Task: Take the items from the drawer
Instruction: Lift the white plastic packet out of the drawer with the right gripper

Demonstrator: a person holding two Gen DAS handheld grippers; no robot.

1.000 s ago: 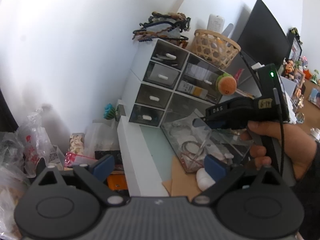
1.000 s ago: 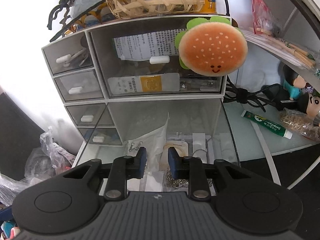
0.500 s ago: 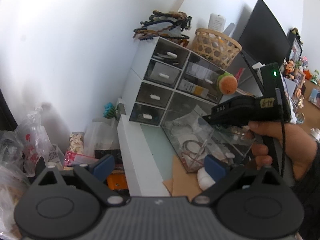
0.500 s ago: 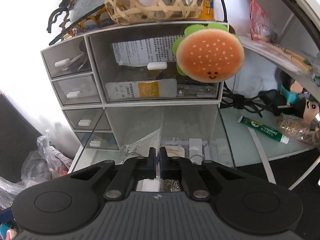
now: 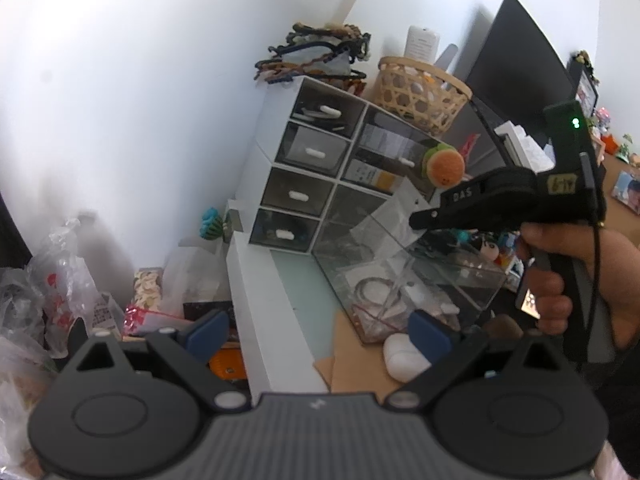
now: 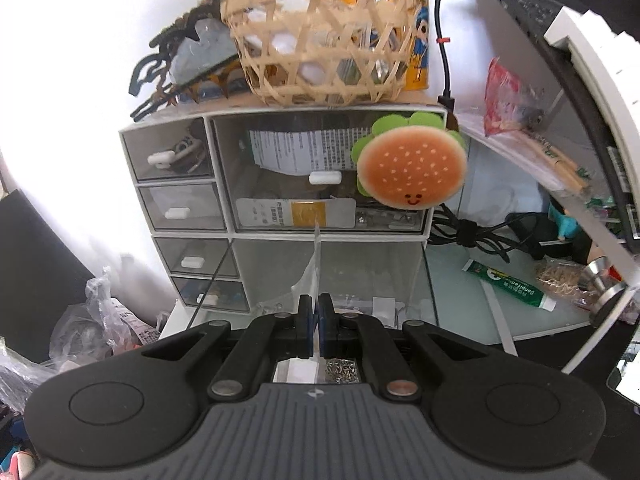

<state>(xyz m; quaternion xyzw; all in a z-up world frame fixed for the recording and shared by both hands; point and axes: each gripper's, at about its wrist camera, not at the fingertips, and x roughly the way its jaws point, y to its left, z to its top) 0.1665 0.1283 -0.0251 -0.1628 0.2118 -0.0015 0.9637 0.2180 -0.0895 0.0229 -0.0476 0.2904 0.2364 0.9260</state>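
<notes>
**Clear packet pinched above the open drawer**

At the far left of the left wrist view, crumpled plastic bags (image 5: 52, 280) sit heaped beside the white counter (image 5: 260, 300). The left tool (image 5: 318, 330) hangs over the counter edge with its blue pads spread wide and nothing between them. Further right stands the white drawer unit (image 5: 304, 176), small drawers on its left, a woven basket (image 5: 420, 92) on top and a plush burger (image 5: 444, 166) hanging at its front. The clear drawer (image 5: 400, 276) is pulled out from the lower right bay, with small packets and a coiled ring lying inside. Over it, the right tool (image 5: 416, 222) pinches a clear plastic packet (image 5: 388, 220), lifted above the drawer's contents. A white earbud case (image 5: 404, 358) lies on the counter just beside the drawer front.

In the right wrist view, the right tool (image 6: 316, 322) has its pads pressed together on the thin packet (image 6: 316, 264), which stands up edge-on before the open bay. To the right, a green tube (image 6: 508, 284) lies on the glass shelf (image 6: 452, 264).
</notes>
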